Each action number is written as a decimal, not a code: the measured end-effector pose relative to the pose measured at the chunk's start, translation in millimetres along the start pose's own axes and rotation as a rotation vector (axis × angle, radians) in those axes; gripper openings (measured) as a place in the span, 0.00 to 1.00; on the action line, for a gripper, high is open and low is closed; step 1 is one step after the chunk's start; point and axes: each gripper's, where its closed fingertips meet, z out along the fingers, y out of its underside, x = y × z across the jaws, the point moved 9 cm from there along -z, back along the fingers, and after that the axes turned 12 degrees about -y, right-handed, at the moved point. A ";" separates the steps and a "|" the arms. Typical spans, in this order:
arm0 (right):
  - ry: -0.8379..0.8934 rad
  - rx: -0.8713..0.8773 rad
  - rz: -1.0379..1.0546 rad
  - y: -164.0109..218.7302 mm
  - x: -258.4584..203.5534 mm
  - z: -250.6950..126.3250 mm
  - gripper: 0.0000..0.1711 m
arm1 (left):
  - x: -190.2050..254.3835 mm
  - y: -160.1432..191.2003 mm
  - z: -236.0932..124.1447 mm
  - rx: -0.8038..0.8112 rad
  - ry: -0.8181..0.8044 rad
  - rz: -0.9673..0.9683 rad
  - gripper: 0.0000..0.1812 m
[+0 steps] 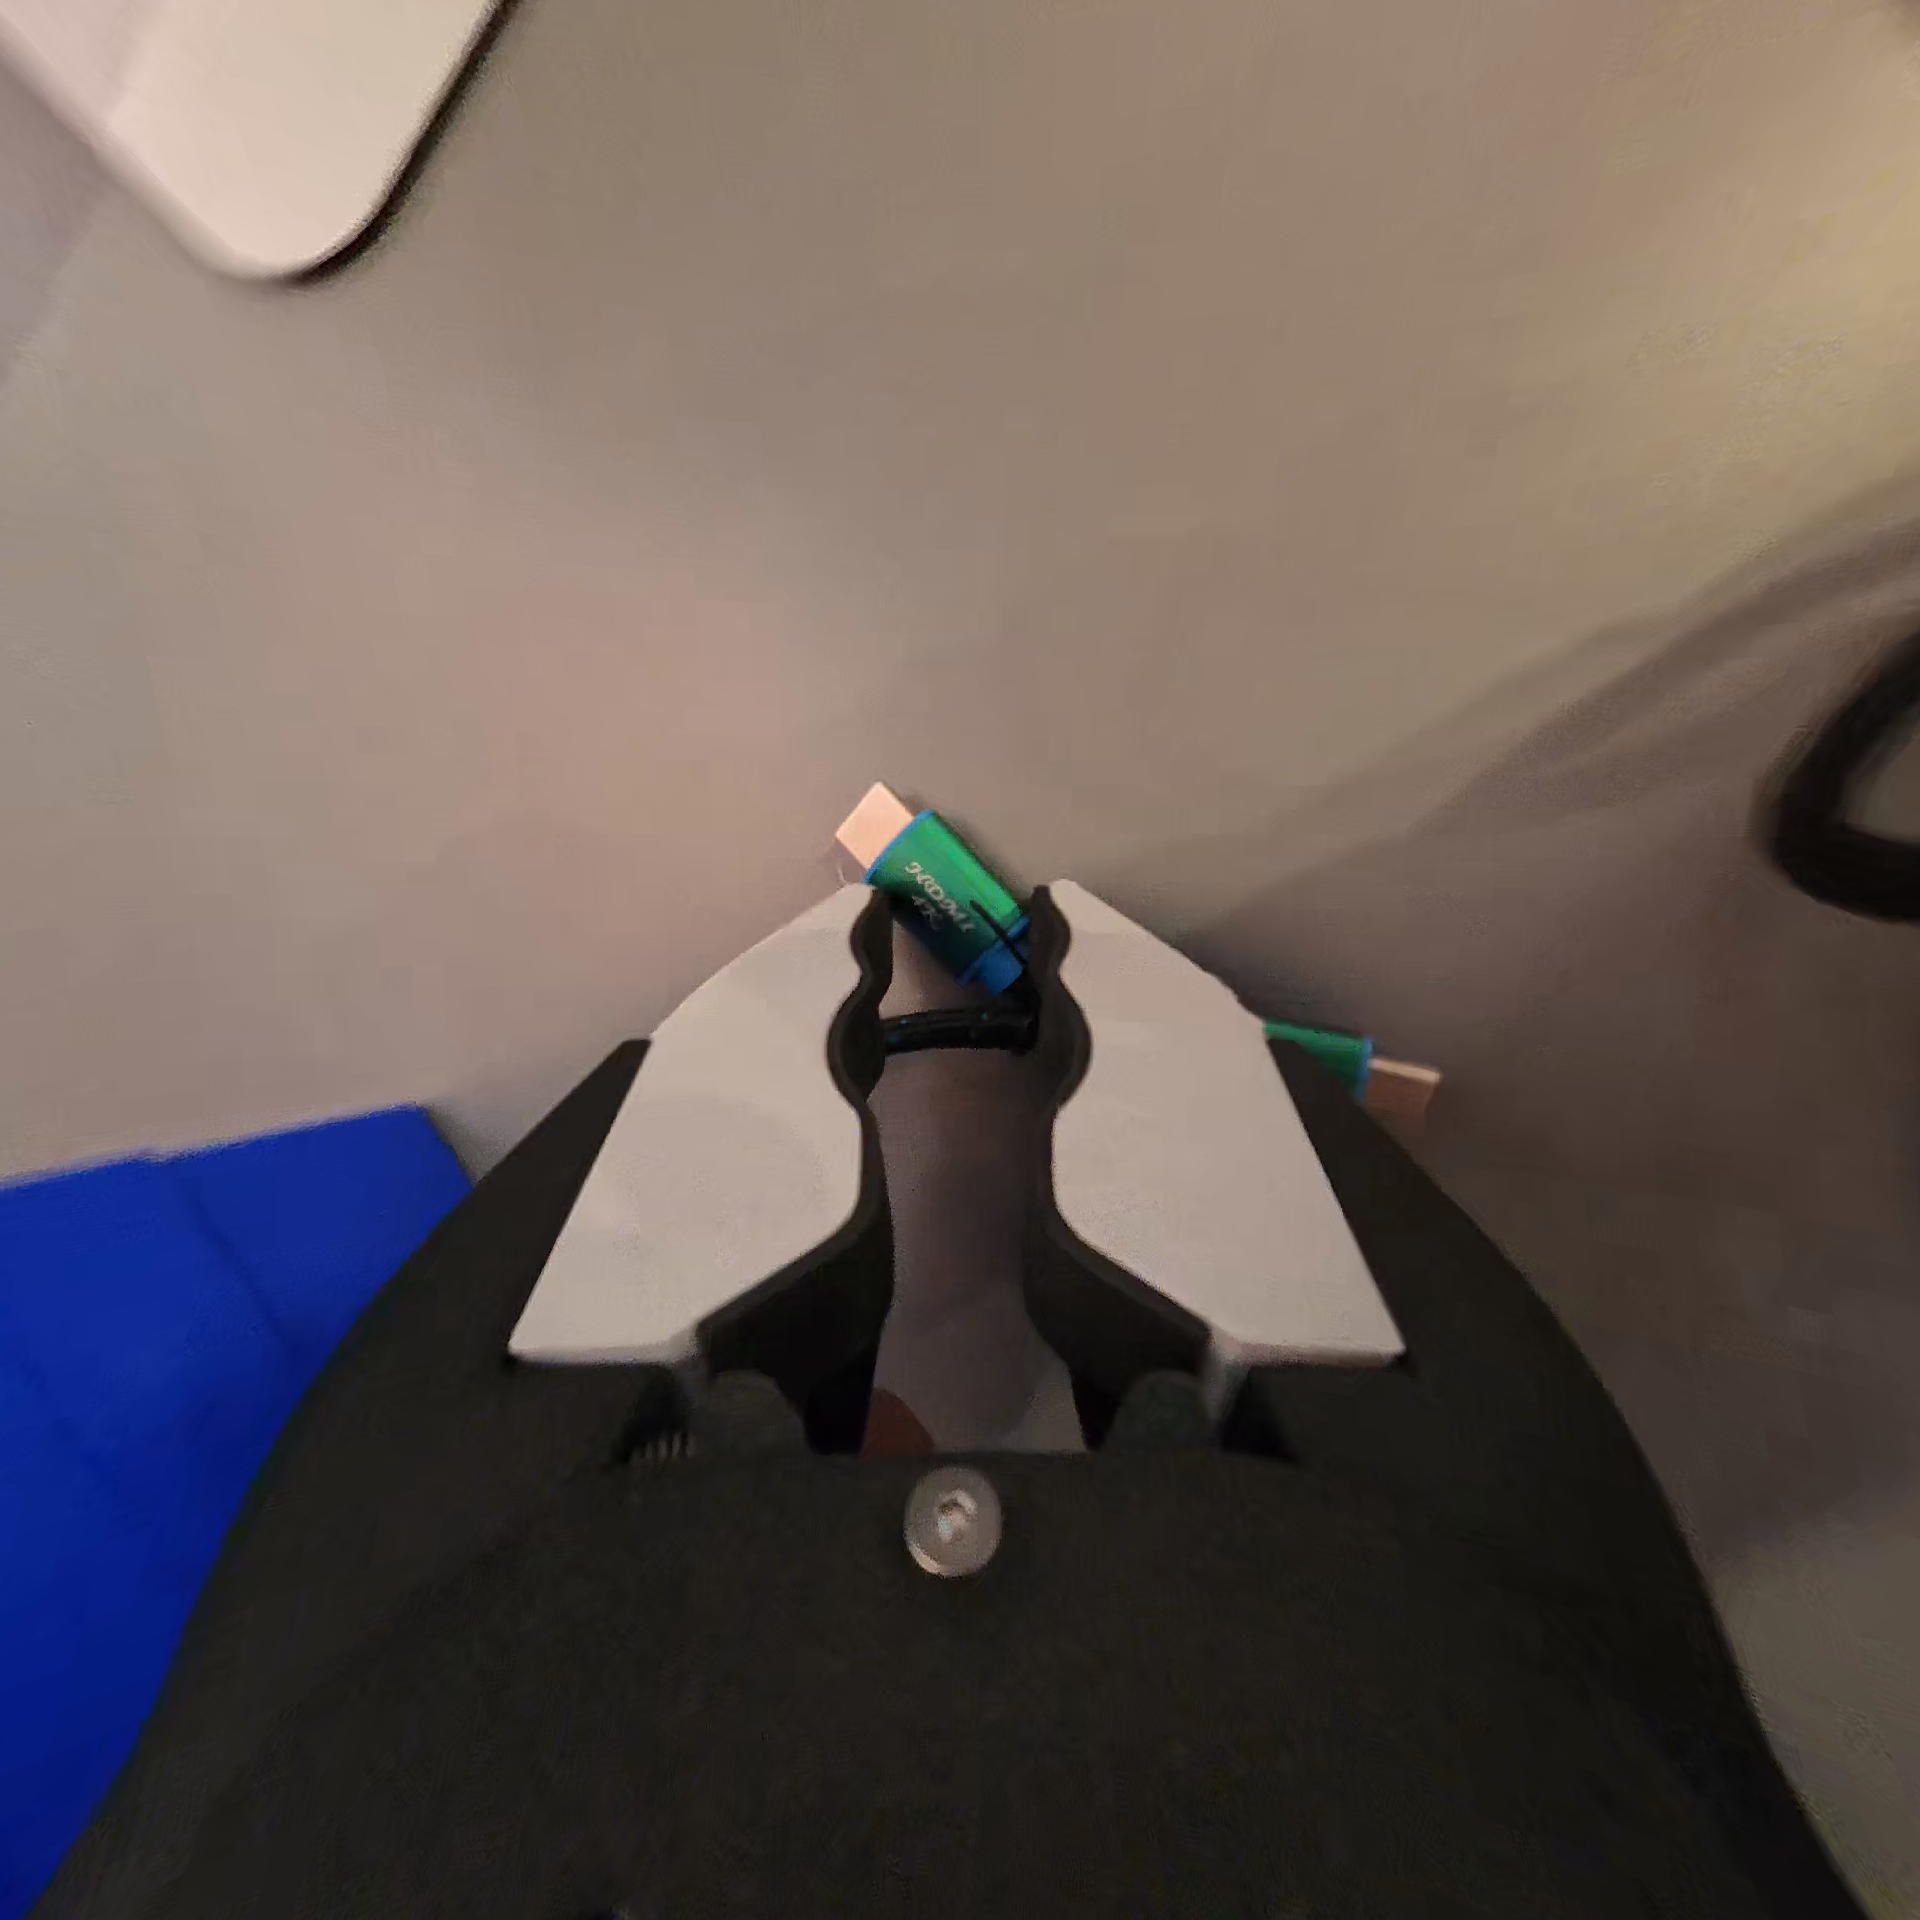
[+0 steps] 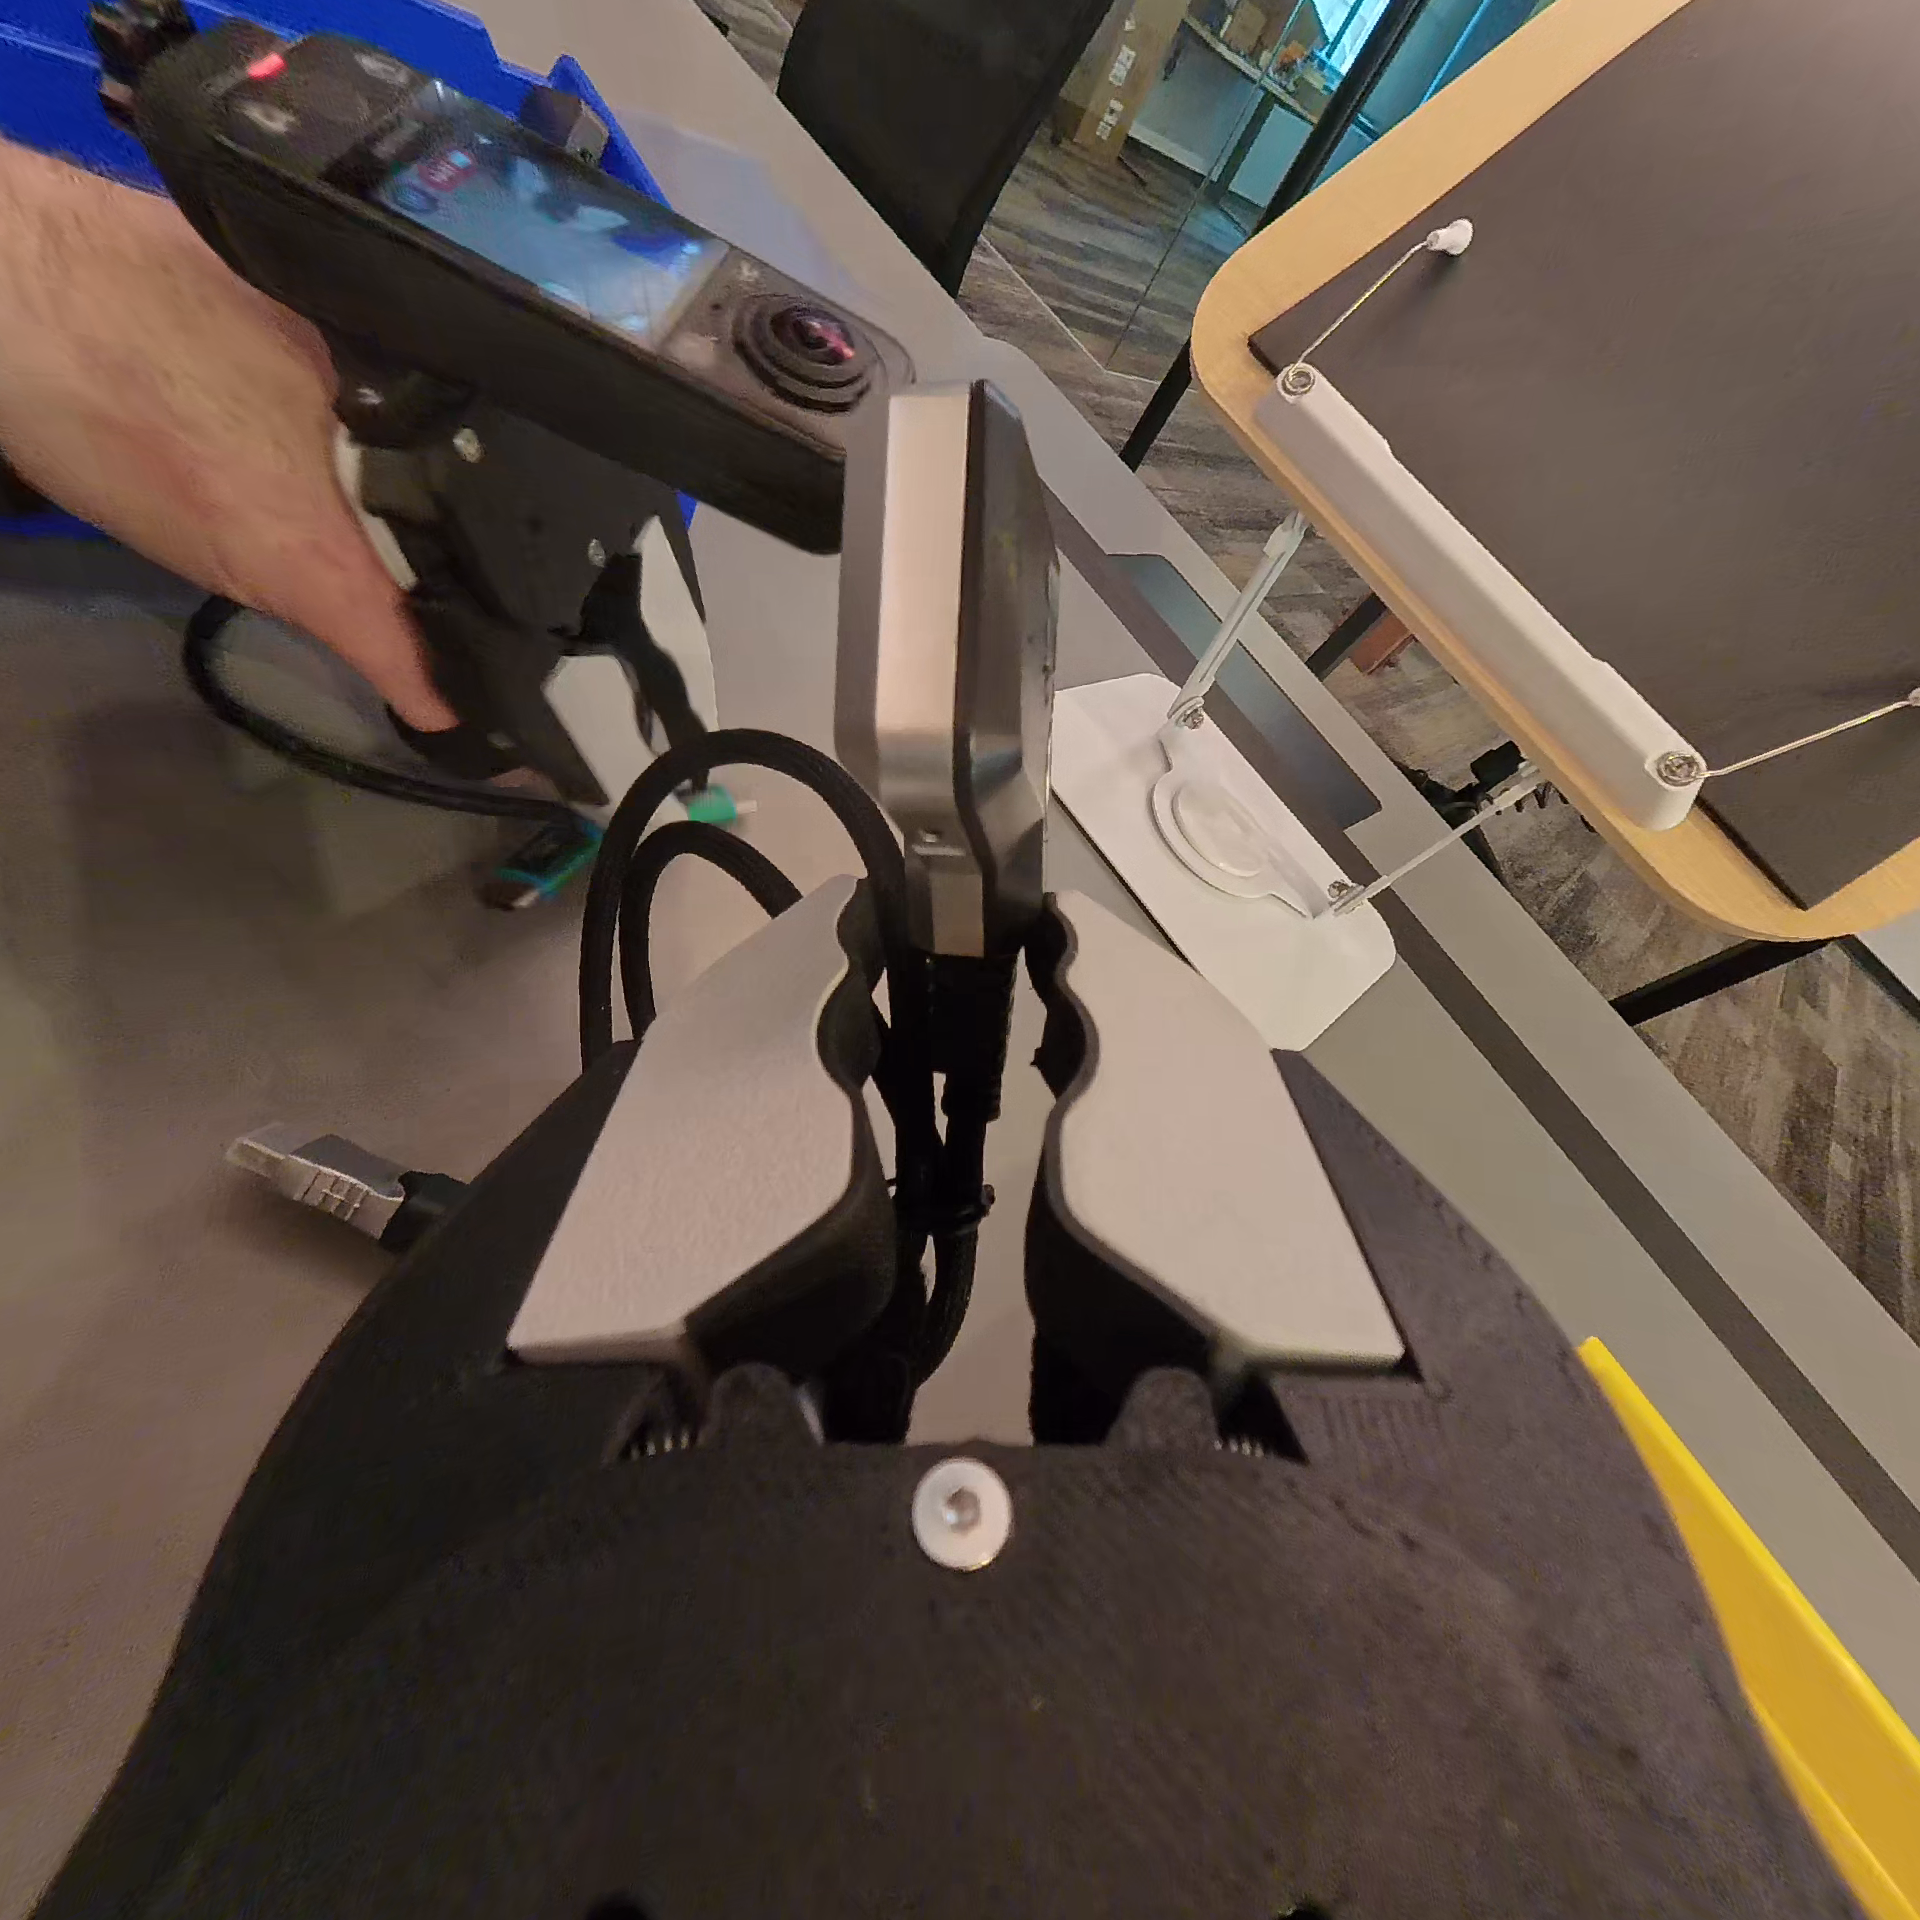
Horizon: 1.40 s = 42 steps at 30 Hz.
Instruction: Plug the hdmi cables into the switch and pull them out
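My left gripper (image 1: 961,909) is shut on a green HDMI plug (image 1: 940,894), which sits slanted between the fingertips with its metal tip pointing up-left; its black cable (image 1: 956,1034) crosses the gap behind it. A second green plug (image 1: 1351,1070) lies on the grey table to the right. My right gripper (image 2: 956,914) is shut on the lower end of the switch (image 2: 935,623), a grey metal box with a black face held upright. Black braided cables (image 2: 665,831) loop out from its lower end. The left gripper (image 2: 634,769) shows beyond it, low over the table.
A grey HDMI plug (image 2: 312,1179) lies loose at the left. A blue bin (image 1: 208,1351) stands beside the left gripper and a white object (image 1: 239,114) farther off. A white stand base (image 2: 1226,831) and tilted wood-edged board (image 2: 1558,416) are on the right. A person's hand (image 2: 156,416) holds the left gripper. Left tips to right tips: about 20 cm.
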 end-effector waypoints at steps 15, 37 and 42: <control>-0.004 -0.002 -0.019 1.1 0.7 -2.1 0.16 | 16.6 2.5 -50.2 0.279 -0.090 0.405 0.06; -0.054 -0.105 -0.245 -5.4 -20.0 6.1 0.16 | -7.5 -6.4 -138.1 0.451 -0.127 0.531 0.00; -0.097 -0.107 -0.224 -1.8 -21.2 7.5 0.16 | 2.5 -5.6 -131.8 0.484 -0.048 0.442 0.02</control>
